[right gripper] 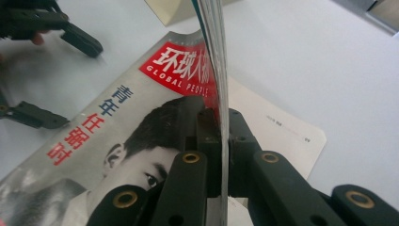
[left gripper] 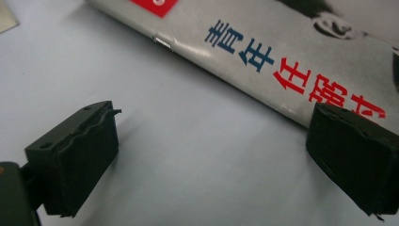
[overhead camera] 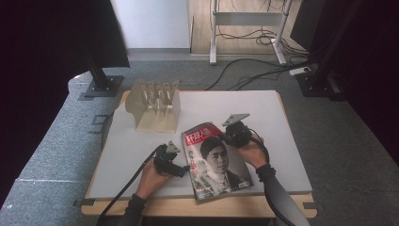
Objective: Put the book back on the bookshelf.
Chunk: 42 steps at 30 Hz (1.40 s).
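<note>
A magazine (overhead camera: 217, 162) with a red title banner and a portrait cover lies on the white table top (overhead camera: 263, 117), toward the front. My right gripper (overhead camera: 229, 137) is shut on the cover's right edge (right gripper: 221, 94) and lifts that edge up off the inner page (right gripper: 273, 127). My left gripper (overhead camera: 181, 170) stands open at the magazine's spine side, low over the table. In the left gripper view its jaws are wide apart, the right fingertip (left gripper: 350, 150) at the spine edge of the magazine (left gripper: 282, 61), the gripper (left gripper: 211, 150) holding nothing.
A beige slotted file rack (overhead camera: 154, 104) stands at the table's back left. Monitor stands (overhead camera: 101, 84) and cables (overhead camera: 263, 70) lie on the grey carpet beyond. The table's front edge (overhead camera: 188, 207) runs close under my forearms.
</note>
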Available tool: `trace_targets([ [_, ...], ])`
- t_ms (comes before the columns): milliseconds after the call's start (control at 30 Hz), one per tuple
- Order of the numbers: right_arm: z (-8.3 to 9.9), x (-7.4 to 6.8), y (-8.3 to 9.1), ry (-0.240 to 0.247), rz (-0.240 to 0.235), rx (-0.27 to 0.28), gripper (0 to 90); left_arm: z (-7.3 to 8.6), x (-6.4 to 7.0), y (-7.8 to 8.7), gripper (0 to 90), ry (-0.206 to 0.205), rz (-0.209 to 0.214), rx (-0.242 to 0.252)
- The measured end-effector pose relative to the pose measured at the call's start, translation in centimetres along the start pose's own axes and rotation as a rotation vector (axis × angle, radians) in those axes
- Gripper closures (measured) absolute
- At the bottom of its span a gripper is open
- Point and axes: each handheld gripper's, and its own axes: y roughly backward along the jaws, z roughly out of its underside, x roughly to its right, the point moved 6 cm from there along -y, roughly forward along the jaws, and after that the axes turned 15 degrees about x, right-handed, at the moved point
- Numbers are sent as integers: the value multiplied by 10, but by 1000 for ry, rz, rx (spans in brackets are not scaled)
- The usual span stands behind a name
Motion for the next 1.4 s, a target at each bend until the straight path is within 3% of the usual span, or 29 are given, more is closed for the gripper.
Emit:
trace_targets([
  [200,-12,-2,12,7,-11,28,862,-11,2,2,68,69,74,58],
  [333,-16,-3,15,12,-18,40,861,-16,4,0,75,55,92,59],
  [400,-20,-5,18,18,-24,52,862,-19,5,-3,99,48,129,49],
  [533,-25,-8,23,29,-29,66,862,-22,6,-8,122,48,153,38],
  [567,-27,-8,24,32,-32,70,862,-24,7,-12,128,67,193,37],
  [667,-29,-10,25,37,-39,79,861,-26,7,-16,129,66,220,32],
  [767,-32,-11,26,44,-49,85,861,-31,10,-18,152,87,281,50],
  [867,-32,-11,27,42,-50,90,861,-35,9,-15,175,94,265,57],
  [1100,-38,-4,35,1,-57,134,861,-55,7,1,334,14,179,115],
  [1200,-44,-2,39,-10,-62,156,861,-62,7,5,412,-6,161,119],
  [1400,-49,-2,42,0,-61,169,860,-77,5,13,530,7,152,140],
])
